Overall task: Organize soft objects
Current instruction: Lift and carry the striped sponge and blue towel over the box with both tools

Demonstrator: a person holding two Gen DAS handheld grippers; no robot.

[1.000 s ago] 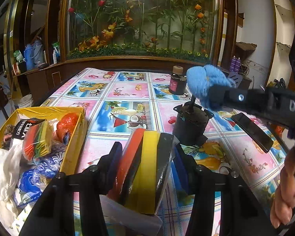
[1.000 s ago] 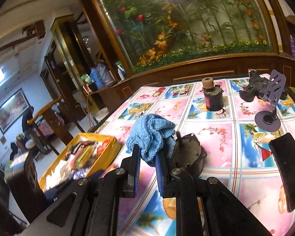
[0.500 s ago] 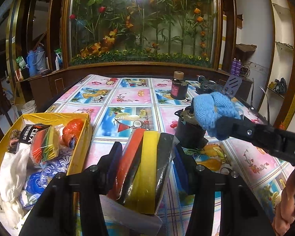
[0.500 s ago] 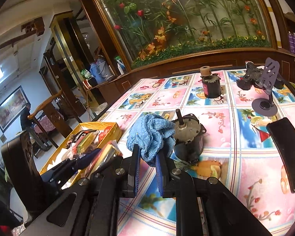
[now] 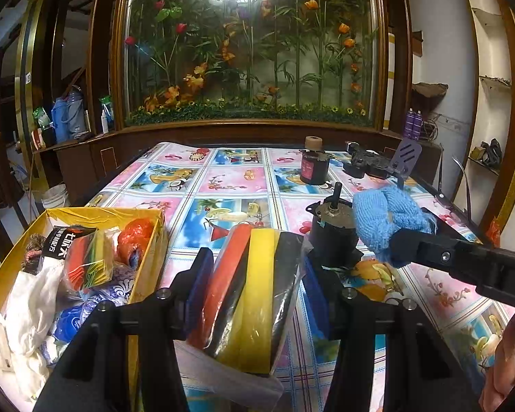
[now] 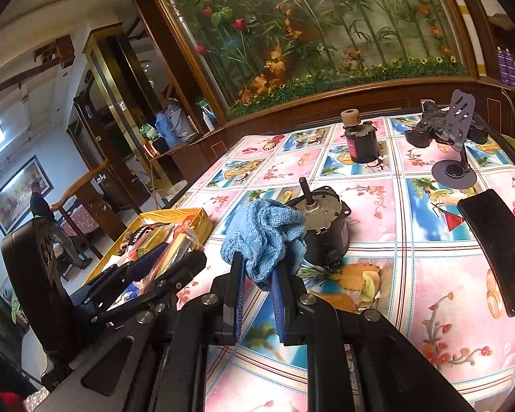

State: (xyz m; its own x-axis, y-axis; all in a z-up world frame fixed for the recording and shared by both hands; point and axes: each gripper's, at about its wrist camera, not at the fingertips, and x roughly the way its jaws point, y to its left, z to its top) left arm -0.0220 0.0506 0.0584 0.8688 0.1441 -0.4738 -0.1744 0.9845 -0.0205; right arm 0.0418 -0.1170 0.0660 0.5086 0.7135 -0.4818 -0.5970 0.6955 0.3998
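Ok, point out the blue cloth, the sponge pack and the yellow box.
blue cloth point(image 6: 262, 231): right wrist view, bunched middle.
sponge pack point(image 5: 254, 295): left wrist view, yellow stripe.
yellow box point(image 5: 147, 264): left wrist view, right wall.

Box to my left, motor ahead, bottle behind it.

On the table point(image 5: 223, 185), the box point(image 5: 147, 240) sits at my left edge; the motor point(image 6: 321, 221) stands in the middle, the bottle point(image 6: 360, 137) behind it, the phone point(image 6: 498, 247) and the stand point(image 6: 455, 158) to its right.
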